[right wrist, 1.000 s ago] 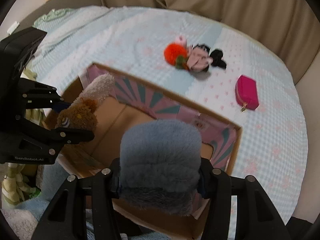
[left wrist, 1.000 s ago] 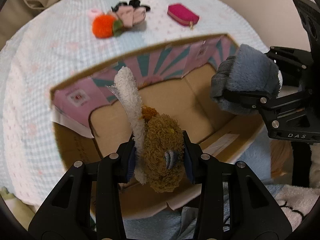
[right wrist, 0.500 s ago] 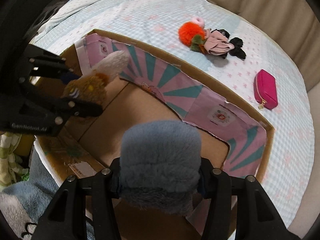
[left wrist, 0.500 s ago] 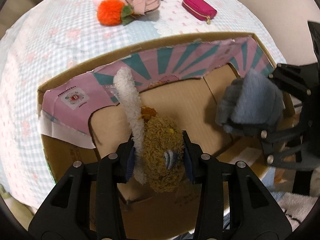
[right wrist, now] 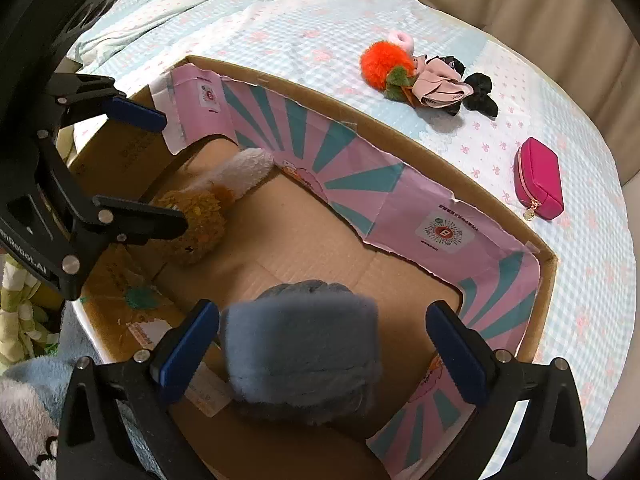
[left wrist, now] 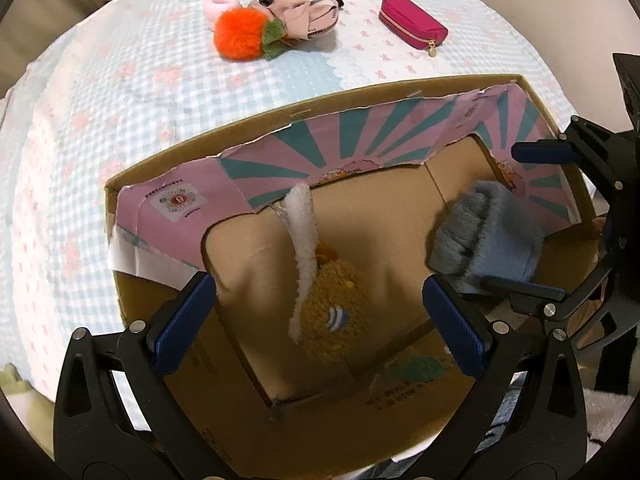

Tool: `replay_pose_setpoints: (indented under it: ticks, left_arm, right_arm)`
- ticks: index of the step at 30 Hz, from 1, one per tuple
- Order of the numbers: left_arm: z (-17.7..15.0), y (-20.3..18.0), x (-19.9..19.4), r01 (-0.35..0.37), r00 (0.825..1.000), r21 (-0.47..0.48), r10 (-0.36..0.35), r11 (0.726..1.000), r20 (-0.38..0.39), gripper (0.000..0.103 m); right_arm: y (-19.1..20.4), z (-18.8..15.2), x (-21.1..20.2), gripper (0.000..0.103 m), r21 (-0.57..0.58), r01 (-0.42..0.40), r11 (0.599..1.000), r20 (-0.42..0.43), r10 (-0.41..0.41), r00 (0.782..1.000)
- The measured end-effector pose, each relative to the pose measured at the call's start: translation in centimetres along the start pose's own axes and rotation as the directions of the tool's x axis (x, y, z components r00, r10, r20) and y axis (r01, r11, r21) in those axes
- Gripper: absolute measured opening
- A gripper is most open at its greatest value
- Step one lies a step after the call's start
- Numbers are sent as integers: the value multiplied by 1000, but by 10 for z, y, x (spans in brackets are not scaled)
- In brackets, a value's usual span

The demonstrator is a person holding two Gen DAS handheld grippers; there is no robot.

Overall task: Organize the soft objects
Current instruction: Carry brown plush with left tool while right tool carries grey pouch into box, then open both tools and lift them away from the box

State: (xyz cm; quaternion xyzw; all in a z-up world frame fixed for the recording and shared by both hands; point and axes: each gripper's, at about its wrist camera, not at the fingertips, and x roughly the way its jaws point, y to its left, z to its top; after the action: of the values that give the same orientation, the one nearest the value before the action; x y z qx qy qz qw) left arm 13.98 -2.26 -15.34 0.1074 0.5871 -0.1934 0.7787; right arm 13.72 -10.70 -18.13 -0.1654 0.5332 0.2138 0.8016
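Observation:
A cardboard box with a pink and teal inner lining sits on the checked cloth; it also shows in the right wrist view. My left gripper is open above the box, and the brown and white plush toy lies loose on the box floor between its fingers; the toy also shows in the right wrist view. My right gripper is open, with the grey-blue fluffy piece loose between its fingers over the box; this piece shows in the left wrist view.
On the cloth beyond the box lie an orange pompom, a pink fabric piece with black scrunchies and a magenta pouch. Sofa cushions stand behind. Fluffy blue and white fabric lies near the box's front.
Both grippers moved down over the box and opened. The brown plush toy dropped from the left gripper onto the box floor. The grey-blue piece came loose from the right gripper.

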Motion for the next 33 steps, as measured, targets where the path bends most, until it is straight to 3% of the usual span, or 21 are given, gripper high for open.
replay_pose_setpoints:
  ticks: [11,18,21,26,33]
  left_arm:
    - [-9,-16,-24,37,999,3,-37,999,35,103]
    - [-17,-26,-56,47,989,-18,-44,999,138,103]
    - [-22,-32,-77,30,977,-24,-24,999,213,103]
    - [-29,-38,-109,36,941,-57,-15,998,339,103]
    - [-32,-49,-142,-9,880,-89,50,996,471,103]
  right_arm:
    - [-2,-1,-32,103,26,2,1000,58,-4,998]
    - [-4,-10,-72,103,79,36,996,159,-48,986]
    - [-7,-14,-92,103,121,53,991,201,-77,976]
    - [-13,-23,-123,103,210,59,976,279,-118,953]
    - [-26,-33,-168,103,311,116,943,399,-240,885]
